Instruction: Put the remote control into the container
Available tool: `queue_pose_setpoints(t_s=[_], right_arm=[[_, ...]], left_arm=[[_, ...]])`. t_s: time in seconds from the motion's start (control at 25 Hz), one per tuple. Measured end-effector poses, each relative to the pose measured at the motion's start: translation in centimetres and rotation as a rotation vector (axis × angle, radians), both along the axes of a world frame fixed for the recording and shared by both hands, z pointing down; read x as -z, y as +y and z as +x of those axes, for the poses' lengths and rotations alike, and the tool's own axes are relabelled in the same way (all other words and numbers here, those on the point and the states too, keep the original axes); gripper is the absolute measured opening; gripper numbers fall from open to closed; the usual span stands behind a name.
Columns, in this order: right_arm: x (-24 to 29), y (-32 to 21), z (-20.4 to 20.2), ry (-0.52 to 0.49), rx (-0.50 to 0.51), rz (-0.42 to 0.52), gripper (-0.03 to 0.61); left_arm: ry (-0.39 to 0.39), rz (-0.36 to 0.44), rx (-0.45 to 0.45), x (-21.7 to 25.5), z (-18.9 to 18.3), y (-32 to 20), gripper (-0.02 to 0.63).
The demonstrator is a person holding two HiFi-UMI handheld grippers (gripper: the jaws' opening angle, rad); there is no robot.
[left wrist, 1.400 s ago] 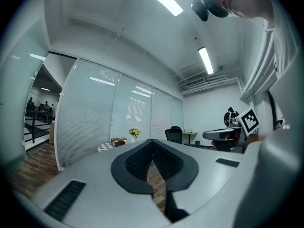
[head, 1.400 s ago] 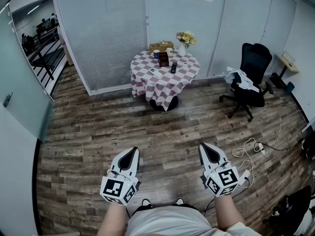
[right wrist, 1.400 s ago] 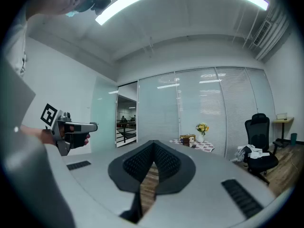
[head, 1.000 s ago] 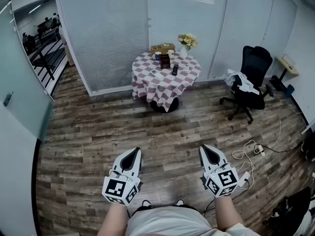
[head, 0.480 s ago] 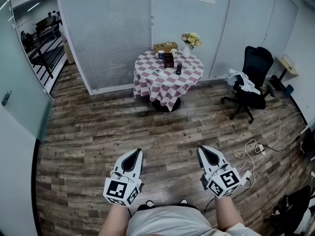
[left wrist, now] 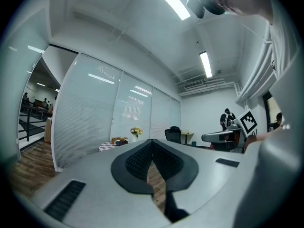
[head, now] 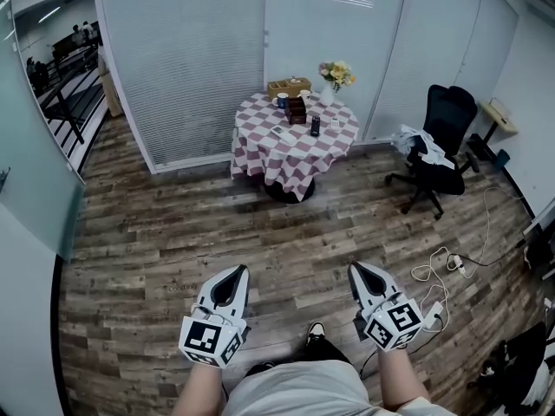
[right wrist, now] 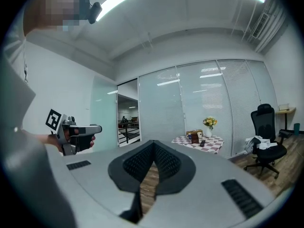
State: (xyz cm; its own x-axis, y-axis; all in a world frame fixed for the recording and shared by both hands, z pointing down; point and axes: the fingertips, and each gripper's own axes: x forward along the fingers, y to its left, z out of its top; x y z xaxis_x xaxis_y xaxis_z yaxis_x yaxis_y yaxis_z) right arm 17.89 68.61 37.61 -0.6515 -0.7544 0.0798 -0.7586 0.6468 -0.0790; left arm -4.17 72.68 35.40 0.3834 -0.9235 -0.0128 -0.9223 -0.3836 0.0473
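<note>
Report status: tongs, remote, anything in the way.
Left tongs and right tongs both shut, empty. Remote on the checked table across the room, not yet reached. Only floor between; chair off to the right.

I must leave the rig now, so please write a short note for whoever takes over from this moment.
Left gripper: shut, empty. Right gripper: shut, empty.
Both are far from the round table.
Remote control lies on that table, beside the dark container.
Done: nothing yet.
Left: walk to the table, grasp the remote control, put it into the container.
</note>
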Motion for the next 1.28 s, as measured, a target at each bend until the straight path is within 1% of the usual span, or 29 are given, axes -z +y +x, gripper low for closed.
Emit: queue_pose_setpoints(t_s=[0.16,0.36,0.6,0.72,0.88,1.08,1.28], right_arm=[[-0.3,-3.2,-1.0,-0.005,0.014,0.001,0.009],[-0.6,-10.0,-1.9,-0.022,0.049,0.002,0.009],[-0.1,-19.6,0.3,-0.023,0.072,-0.019,0.009],[-0.2,-24.5,1.7,-0.021,0.091,-0.04,0.009],[-0.6,-30.7,3.5,-0.019,0.119,-0.045,0.009],[-1.2,-35.6,4.5,-0.018,0.15,-0.039,0.009],[-1.8,-39.0,5.6,-0.035,0.147,-0.043,0.009]], left_arm=[[-0.001,-0.003,-0.004,-0.3,-0.5,-2.7,0.009],[-0.029,0.007,-0.004,-0.1,-0.5,-8.3,0.008],[-0.046,0.014,0.023,1.5,1.8,-17.7,0.009],[-0.038,0.004,0.05,2.0,2.9,-22.5,0.009],[-0.021,0.004,0.081,2.2,5.3,-28.5,0.009],[-0.013,-0.01,0.097,1.7,7.7,-34.0,0.009],[-0.017,-0.041,0.099,0.9,8.6,-37.9,0.009]])
